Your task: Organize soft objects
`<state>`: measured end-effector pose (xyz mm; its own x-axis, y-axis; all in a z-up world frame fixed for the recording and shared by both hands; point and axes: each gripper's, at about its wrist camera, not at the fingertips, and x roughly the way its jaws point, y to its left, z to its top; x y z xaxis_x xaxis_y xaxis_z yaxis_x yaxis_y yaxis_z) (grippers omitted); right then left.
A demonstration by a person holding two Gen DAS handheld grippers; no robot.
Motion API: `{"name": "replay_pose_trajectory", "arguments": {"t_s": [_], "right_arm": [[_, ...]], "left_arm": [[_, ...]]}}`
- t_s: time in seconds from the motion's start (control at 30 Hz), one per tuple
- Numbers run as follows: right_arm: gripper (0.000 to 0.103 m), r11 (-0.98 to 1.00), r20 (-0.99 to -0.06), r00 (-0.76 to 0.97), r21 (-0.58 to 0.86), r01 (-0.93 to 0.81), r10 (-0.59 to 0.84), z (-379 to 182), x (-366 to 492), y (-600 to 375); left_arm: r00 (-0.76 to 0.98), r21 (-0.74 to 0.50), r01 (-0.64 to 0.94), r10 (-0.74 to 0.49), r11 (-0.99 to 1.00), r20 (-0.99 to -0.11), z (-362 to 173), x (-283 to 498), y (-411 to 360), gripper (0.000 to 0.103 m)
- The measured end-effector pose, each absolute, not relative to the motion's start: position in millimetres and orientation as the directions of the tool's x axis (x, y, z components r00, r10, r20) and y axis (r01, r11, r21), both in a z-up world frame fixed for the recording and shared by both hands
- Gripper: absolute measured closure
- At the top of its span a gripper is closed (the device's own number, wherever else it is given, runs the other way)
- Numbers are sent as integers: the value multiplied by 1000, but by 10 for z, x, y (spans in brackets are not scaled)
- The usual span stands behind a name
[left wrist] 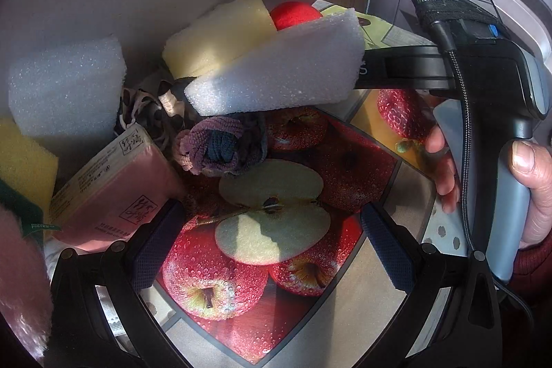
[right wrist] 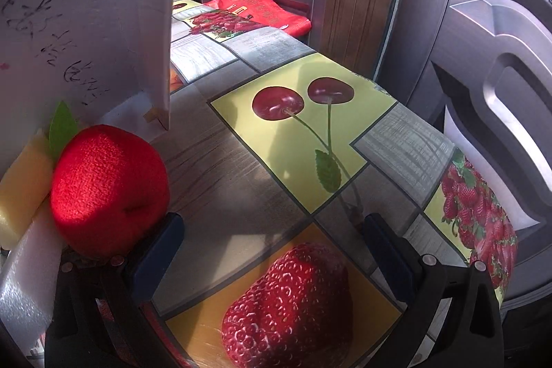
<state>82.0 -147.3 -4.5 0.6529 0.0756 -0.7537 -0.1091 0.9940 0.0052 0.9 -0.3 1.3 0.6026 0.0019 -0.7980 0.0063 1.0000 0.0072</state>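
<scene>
Soft things lie piled against the wall on a fruit-print tablecloth (left wrist: 276,230). A white foam block (left wrist: 276,71) leans on a yellow sponge (left wrist: 220,33), with a red plush apple (left wrist: 293,14) behind them. A knitted purple-and-blue bundle (left wrist: 220,150) lies below the block. My left gripper (left wrist: 272,244) is open and empty above the printed apples. My right gripper (right wrist: 272,247) is open and empty; the red plush apple (right wrist: 107,188) sits just beside its left finger (right wrist: 155,254), with the yellow sponge (right wrist: 20,188) and white foam (right wrist: 27,278) further left.
At left are another white foam block (left wrist: 65,88), a yellow-green scouring sponge (left wrist: 24,161), a pink tissue pack (left wrist: 114,192), patterned fabric (left wrist: 151,109) and something pink and fluffy (left wrist: 17,271). A red bag (right wrist: 262,11) lies at the table's far end. Doors stand right.
</scene>
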Motion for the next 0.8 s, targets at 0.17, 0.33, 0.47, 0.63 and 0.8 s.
{"name": "replay_pose_trajectory", "arguments": {"t_s": [0.17,0.33,0.47,0.63,0.8], "right_arm": [[0,994,-754,653,5,-109,75,-45,823,-1469],[0,994,-754,653,5,-109,75,-45,834,-1461],[0,994,-754,653,5,-109,75,-45,832,-1460],[0,994,-754,653,4,-109,75,-45,833,-1459],[0,994,-754,653,3,-109,74,-46,829,-1458]], "left_arm": [[603,7,6,2,1000,-798,12,8,-3,1],[603,7,6,2,1000,-798,13,9,-2,1],[603,7,6,2,1000,-798,13,8,-3,1],[603,7,6,2,1000,-798,13,8,-4,1],[603,7,6,2,1000,-798,12,8,-1,1]]}}
